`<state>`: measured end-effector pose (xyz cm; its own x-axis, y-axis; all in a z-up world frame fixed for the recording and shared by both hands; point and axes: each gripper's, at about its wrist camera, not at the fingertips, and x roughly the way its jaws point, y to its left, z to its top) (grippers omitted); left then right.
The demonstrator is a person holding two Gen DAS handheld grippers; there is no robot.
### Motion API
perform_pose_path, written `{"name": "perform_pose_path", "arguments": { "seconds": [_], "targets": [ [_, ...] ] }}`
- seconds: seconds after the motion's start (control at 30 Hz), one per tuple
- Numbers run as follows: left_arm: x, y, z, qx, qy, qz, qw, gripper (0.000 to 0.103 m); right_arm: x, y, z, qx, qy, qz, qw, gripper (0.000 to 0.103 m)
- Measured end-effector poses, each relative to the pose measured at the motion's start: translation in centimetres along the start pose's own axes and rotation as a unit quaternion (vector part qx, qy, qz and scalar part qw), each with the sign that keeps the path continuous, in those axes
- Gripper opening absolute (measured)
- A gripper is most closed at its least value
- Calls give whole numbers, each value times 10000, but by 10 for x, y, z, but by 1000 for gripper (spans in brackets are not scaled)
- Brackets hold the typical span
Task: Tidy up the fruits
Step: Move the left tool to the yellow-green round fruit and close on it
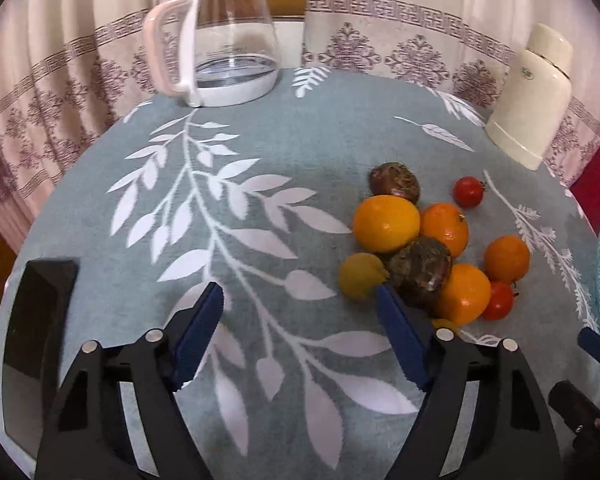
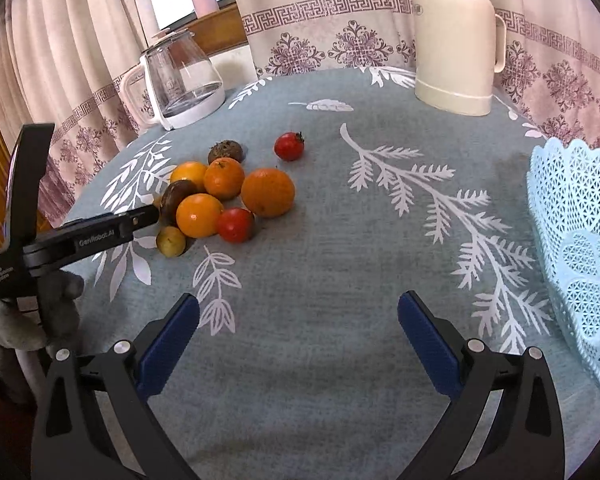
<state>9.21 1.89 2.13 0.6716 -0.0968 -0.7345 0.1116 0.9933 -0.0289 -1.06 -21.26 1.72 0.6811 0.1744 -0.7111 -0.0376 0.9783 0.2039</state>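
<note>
Left tongs (image 1: 300, 300) wide, empty, right by fruit pile (image 2: 224, 196) on table (image 2: 320, 260) | right tongs (image 2: 299, 312) wide, empty | basket (image 2: 572, 240) far off | I might bump oranges, they roll away.

A matt, woven grey-blue cloth with white leaf print (image 2: 320, 240) covers the counter. The round oranges (image 2: 267, 192) look glossy and finely dimpled, the small red tomatoes (image 2: 289, 146) smooth and shiny. The clear glass jug (image 1: 232, 40) gleams; the pale blue perforated plastic basket (image 2: 572, 240) looks matt.
</note>
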Motion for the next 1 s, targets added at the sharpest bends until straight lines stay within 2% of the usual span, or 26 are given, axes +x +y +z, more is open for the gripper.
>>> {"name": "perform_pose_path", "arguments": {
  "seconds": [0.23,0.43,0.5,0.7,0.8,1.0],
  "targets": [
    [4,-8,2,178,-42,-282,9994,66,0,5,-3,-109,-23,24,9999,98],
    [8,-13,5,253,-28,-540,9982,53,-2,8,-5,-193,-75,26,9998,98],
    [8,-14,5,267,-33,-649,9975,44,-2,7,-5,-179,-85,34,9998,98],
    [5,-5,0,56,-63,-933,9956,40,-2,6,-5,-166,-85,42,9998,98],
    [3,0,-1,-43,-102,-893,9959,40,-2,7,-5,-169,-92,37,9998,98],
    [-11,17,-11,-351,-266,-513,9977,41,-2,5,-6,-135,-79,64,9999,98]
  ]
}}
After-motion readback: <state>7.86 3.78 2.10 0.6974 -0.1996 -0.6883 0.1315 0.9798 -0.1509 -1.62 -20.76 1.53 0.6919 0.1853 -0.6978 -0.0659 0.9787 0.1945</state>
